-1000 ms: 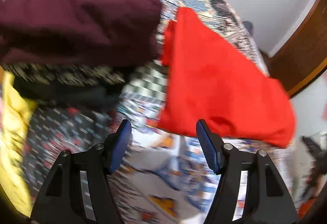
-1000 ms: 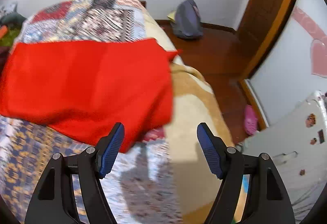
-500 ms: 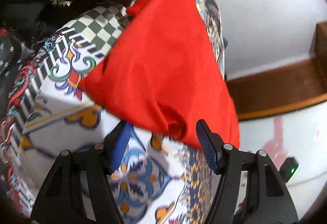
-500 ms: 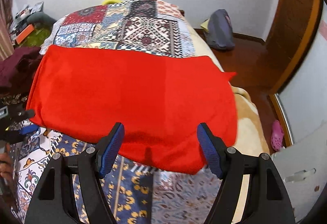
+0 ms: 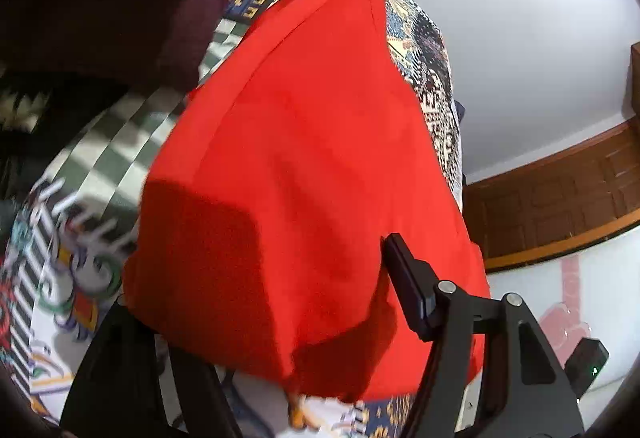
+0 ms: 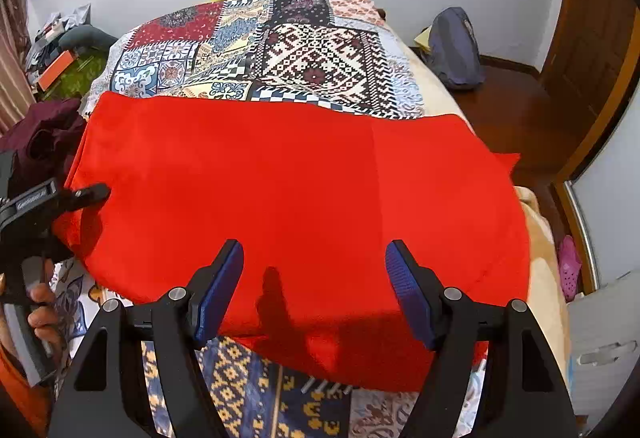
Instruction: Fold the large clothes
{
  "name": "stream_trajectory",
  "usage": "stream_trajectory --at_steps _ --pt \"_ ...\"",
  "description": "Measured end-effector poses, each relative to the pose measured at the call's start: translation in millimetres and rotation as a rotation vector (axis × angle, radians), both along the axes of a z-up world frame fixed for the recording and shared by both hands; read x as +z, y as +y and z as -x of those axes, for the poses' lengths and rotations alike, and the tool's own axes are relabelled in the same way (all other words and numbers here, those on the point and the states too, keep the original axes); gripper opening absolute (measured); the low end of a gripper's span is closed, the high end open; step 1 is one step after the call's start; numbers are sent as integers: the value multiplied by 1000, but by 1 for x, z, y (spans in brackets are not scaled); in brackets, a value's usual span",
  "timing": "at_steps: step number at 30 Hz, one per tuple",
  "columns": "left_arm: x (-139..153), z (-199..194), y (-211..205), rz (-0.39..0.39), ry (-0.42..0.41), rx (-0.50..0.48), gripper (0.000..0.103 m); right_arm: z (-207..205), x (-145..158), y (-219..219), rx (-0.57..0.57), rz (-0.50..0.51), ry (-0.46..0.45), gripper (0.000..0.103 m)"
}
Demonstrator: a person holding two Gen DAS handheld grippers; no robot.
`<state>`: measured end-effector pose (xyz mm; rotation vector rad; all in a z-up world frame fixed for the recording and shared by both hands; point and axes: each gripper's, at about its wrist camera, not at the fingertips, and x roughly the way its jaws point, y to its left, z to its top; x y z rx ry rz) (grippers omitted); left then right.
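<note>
- Two grippers work one red garment [image 6: 296,198], which lies spread flat across the patchwork bed cover [image 6: 304,54].
- At the far left a maroon heap of clothes [image 6: 44,134] sits just beside the garment's left edge.
- The left gripper [image 6: 86,194] sits at that left edge; in its own view the cloth drapes over one finger and hides it, so I cannot tell how its jaws stand or whether they hold the fabric.
- The right gripper [image 6: 314,290] hovers over the near hem, jaws wide and holding nothing.
- Risk: if only the left side lifts, the cloth may skew and bunch.
- Risk: the right end [image 6: 508,162] lies near the bed's side and could slide off.
</note>
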<state>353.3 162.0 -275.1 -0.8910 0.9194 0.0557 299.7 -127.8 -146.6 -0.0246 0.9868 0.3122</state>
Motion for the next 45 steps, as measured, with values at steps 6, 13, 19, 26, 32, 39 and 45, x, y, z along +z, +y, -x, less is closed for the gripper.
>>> stream_trajectory --at_steps 6,13,19,26,32,39,45 --pt "-5 -13 8 -43 9 35 32 -10 -5 5 -3 6 34 70" --pt "62 -24 -5 -165 -130 -58 11 -15 5 11 2 17 48 70" --pt "143 -6 -12 -296 -252 -75 10 -19 23 44 46 -66 45 70" --pt "193 24 -5 -559 -293 -4 10 -13 14 134 236 -169 111 70" --pt "173 17 -2 -676 -216 -6 10 -4 -19 193 335 -140 191 74" --pt "159 8 -22 -710 -202 -57 10 1 -8 158 310 -98 159 71" --pt "162 -1 -54 -716 -229 -124 10 2 -7 64 105 -6 107 71"
